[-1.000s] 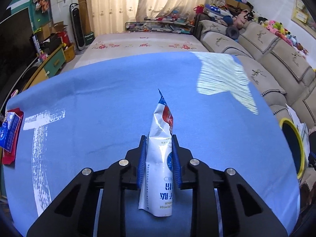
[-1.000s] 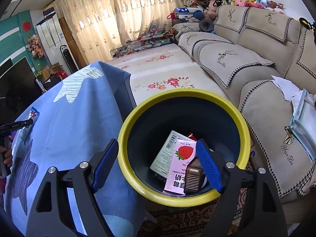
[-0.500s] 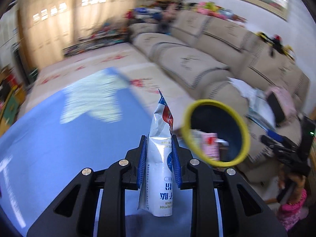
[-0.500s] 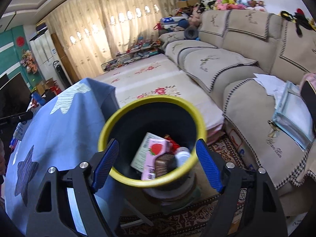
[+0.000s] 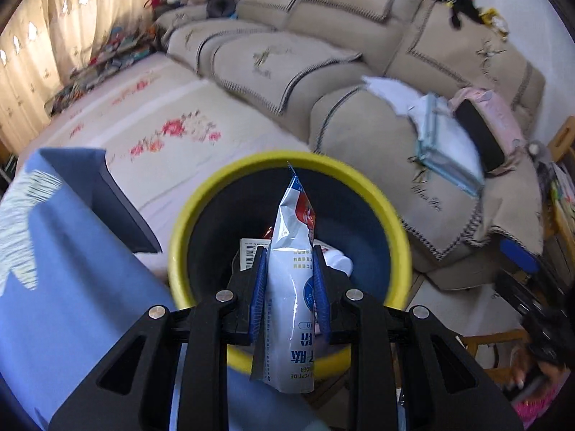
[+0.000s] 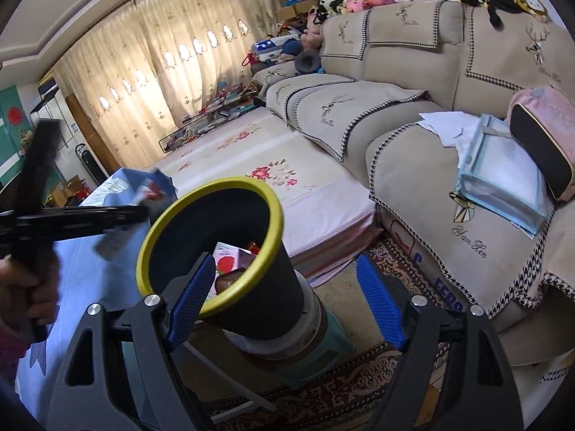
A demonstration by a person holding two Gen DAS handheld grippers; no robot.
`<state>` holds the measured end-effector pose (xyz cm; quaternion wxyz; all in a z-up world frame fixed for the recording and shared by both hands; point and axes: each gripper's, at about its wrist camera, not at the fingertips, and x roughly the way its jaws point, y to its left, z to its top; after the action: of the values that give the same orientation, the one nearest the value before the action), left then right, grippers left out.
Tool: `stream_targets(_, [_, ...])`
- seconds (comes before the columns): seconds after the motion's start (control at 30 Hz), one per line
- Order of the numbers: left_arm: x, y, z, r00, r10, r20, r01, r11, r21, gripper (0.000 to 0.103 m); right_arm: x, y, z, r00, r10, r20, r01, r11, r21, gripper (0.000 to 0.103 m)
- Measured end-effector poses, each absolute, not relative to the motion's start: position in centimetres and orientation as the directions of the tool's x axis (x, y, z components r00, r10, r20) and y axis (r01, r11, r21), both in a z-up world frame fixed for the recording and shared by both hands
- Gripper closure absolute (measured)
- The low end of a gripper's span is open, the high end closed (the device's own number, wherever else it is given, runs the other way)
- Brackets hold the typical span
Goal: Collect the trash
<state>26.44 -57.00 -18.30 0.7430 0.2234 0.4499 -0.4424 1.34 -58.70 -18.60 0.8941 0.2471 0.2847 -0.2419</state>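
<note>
Left tongs [image 5: 290, 283]: clamped on white sachet [image 5: 291, 309], above yellow-rimmed bin [image 5: 391, 222].
Right tongs [image 6: 285, 300]: wide, empty, beside bin.

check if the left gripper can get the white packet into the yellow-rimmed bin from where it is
Probably yes. The left gripper is shut on the white packet, lined up with the open mouth of the yellow-rimmed bin, with nothing between them.

wrapper [image 5: 291, 287]: glossy foil-like plastic, creased, pinched between left tongs' pads
pads [image 5: 259, 294]: blue, ribbed, matt
bin [image 6: 273, 287]: ahead of right tongs; matt dark wall, smooth yellow rim
tablecloth [image 5: 72, 269]: left of tongs; blue matt cloth
sofa [image 6: 413, 165]: beyond bin; beige woven cloth
</note>
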Motion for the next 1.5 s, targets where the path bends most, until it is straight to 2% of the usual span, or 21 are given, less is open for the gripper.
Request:
stream_targets(0.07, [27.4, -58.1, -19.9, 0.207, -0.424, -0.881, 0.851, 0.523, -0.052, 0.074, 0.9, -59.1, -18.9, 0.719, -0.288, -0.632, 0.577, 0.755, 0.312, 0.026])
stream_targets(0.13, [28.0, -59.2, -21.1, 0.221, -0.391, -0.893, 0.838, 0.544, -0.031, 0.067, 0.7, -59.3, -19.2, 0.717, -0.283, -0.637, 0.578, 0.752, 0.317, 0.026])
stream_targets(0.2, [28.7, -59.6, -21.7, 0.236, -0.379, -0.895, 0.826, 0.563, -0.021, 0.039, 0.7, -59.6, -19.5, 0.716, -0.275, -0.641, 0.578, 0.749, 0.324, 0.025])
stream_targets(0.37, [29.3, -58.3, -21.0, 0.288, -0.389, -0.875, 0.805, 0.593, 0.002, 0.029, 1.0, -59.1, -19.5, 0.723, -0.254, -0.643, 0.565, 0.753, 0.338, 0.025])
stream_targets(0.43, [28.8, -56.8, -19.4, 0.308, -0.416, -0.856, 0.796, 0.606, -0.007, 0.023, 1.2, -58.5, -19.2, 0.727, -0.248, -0.641, 0.554, 0.763, 0.333, 0.025])
stream_targets(0.5, [27.8, -54.7, -17.6, 0.345, -0.443, -0.827, 0.786, 0.618, -0.003, 0.012, 1.4, -57.9, -19.0, 0.728, -0.245, -0.641, 0.544, 0.775, 0.322, 0.023])
stream_targets(0.6, [25.9, -49.7, -14.2, 0.426, -0.476, -0.770, 0.751, 0.660, 0.008, 0.006, 1.9, -56.6, -18.6, 0.732, -0.233, -0.640, 0.522, 0.796, 0.308, 0.022])
stream_targets(0.73, [23.2, -41.1, -10.2, 0.555, -0.473, -0.684, 0.670, 0.742, 0.030, 0.005, 3.0, -54.3, -17.9, 0.742, -0.204, -0.639, 0.474, 0.833, 0.284, 0.022])
stream_targets(0.8, [21.9, -36.9, -8.7, 0.611, -0.455, -0.648, 0.625, 0.779, 0.042, 0.005, 3.5, -52.8, -17.2, 0.752, -0.190, -0.632, 0.442, 0.856, 0.269, 0.018])
stream_targets(0.97, [18.0, -25.8, -6.2, 0.747, -0.344, -0.569, 0.477, 0.874, 0.098, 0.005, 4.3, -48.6, -15.4, 0.775, -0.162, -0.610, 0.366, 0.903, 0.225, 0.009])
stream_targets(1.1, [14.2, -18.8, -4.6, 0.820, -0.267, -0.505, 0.365, 0.925, 0.104, 0.005, 4.6, -44.6, -13.5, 0.793, -0.149, -0.592, 0.307, 0.935, 0.177, 0.007])
stream_targets(1.3, [7.9, -11.2, -3.1, 0.867, -0.176, -0.467, 0.246, 0.965, 0.092, 0.005, 3.5, -39.8, -10.4, 0.817, -0.152, -0.556, 0.251, 0.962, 0.106, 0.007])
stream_targets(1.5, [2.4, -6.3, -2.7, 0.894, -0.157, -0.421, 0.181, 0.983, 0.018, 0.005, 0.8, -37.1, -7.9, 0.840, -0.173, -0.513, 0.239, 0.969, 0.064, 0.007])
